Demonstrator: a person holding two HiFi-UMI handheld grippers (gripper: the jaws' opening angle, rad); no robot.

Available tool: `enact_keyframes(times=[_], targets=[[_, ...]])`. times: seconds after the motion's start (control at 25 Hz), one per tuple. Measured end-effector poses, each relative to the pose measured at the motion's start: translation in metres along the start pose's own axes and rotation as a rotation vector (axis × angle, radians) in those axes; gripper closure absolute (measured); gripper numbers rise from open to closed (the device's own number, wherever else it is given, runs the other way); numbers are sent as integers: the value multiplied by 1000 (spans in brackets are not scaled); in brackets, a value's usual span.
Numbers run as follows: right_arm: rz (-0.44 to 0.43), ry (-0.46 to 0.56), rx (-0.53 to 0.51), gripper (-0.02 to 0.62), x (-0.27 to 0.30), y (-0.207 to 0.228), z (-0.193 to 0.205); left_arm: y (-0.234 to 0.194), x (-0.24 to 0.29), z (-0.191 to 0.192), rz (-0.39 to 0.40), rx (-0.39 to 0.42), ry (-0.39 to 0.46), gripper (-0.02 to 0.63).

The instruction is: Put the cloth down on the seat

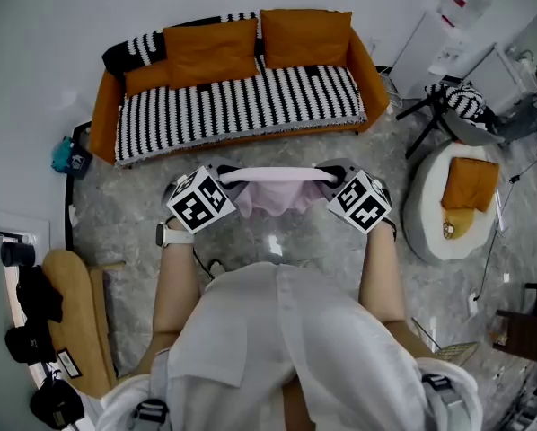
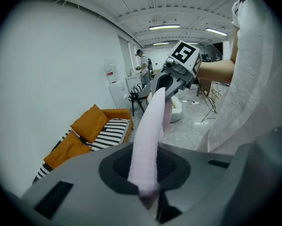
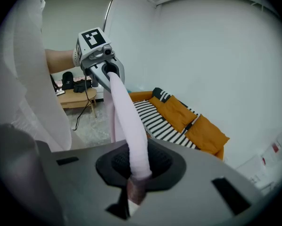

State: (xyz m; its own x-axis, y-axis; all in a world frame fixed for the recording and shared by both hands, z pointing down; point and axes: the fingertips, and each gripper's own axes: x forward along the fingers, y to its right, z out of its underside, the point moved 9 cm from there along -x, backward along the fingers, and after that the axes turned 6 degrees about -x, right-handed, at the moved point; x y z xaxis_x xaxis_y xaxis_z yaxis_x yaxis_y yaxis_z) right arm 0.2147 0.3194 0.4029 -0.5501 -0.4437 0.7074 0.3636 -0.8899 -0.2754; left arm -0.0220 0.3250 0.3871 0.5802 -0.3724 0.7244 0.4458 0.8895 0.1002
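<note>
So, the left gripper (image 1: 219, 177) is clamped on one end of the pale pink ribbed fabric cloth (image 1: 273, 189). The cloth runs as a taut rolled band straight across to the right gripper (image 1: 330, 175), which is pinching the other end just as tight, and the loose middle sags just below the line between them. Both grippers tilt downward over the grey marbled stone floor (image 1: 116, 205), and the orange sofa (image 1: 242, 106) with its black-and-white striped seat cover sits out ahead of them, well apart from the cloth, with orange cushions (image 1: 210, 50) propped against its back.
</note>
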Motion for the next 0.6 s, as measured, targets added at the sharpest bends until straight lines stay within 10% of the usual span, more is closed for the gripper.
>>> enact_keyframes(times=[0.6], targets=[[17, 73, 44, 558, -25, -12, 10, 27, -7, -9, -49, -28, 35, 555]])
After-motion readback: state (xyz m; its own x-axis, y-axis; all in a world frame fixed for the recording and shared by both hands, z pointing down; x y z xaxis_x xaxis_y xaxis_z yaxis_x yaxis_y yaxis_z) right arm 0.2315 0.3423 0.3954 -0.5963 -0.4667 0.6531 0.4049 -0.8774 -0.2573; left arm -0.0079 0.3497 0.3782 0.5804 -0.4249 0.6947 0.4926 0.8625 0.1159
